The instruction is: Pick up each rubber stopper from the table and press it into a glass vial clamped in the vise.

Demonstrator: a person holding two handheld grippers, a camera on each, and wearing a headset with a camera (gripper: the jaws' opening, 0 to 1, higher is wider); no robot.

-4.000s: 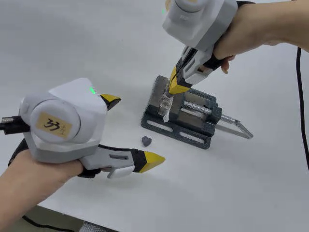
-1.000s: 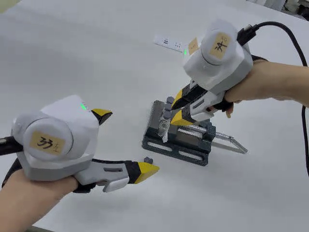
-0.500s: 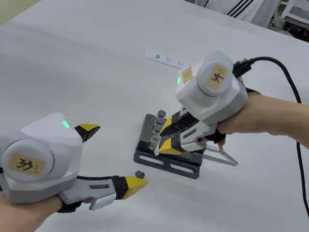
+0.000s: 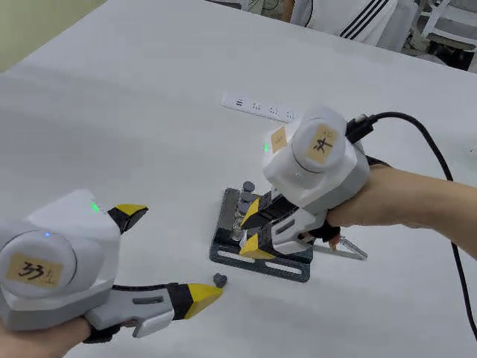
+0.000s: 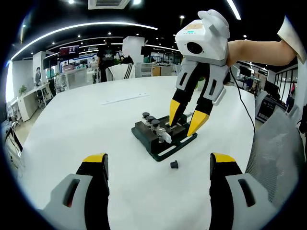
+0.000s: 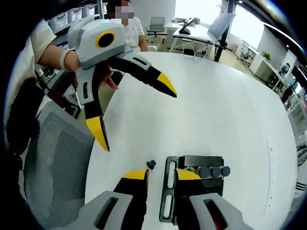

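Observation:
A dark vise (image 4: 257,259) stands mid-table and clamps a row of glass vials (image 4: 244,203); three of them carry grey stoppers (image 6: 214,171). One loose grey rubber stopper (image 4: 219,280) lies on the table just in front of the vise, and the same stopper (image 5: 174,165) appears between my left jaws' line of sight. My right gripper (image 4: 250,230) hovers over the vise's near end, open with a narrow gap and nothing in it. The left gripper (image 4: 165,255) is wide open, low at the front left, its lower tip close to the loose stopper.
A white power strip (image 4: 257,108) lies behind the vise. The vise's screw handle (image 4: 350,247) sticks out to the right. A black cable (image 4: 417,142) trails from the right gripper. A mesh chair (image 6: 57,158) stands at the table's edge.
The right gripper came off the vial it was shut over, opened, and sank to the vise's near end. The left gripper stays open near the loose stopper. The head camera shifted.

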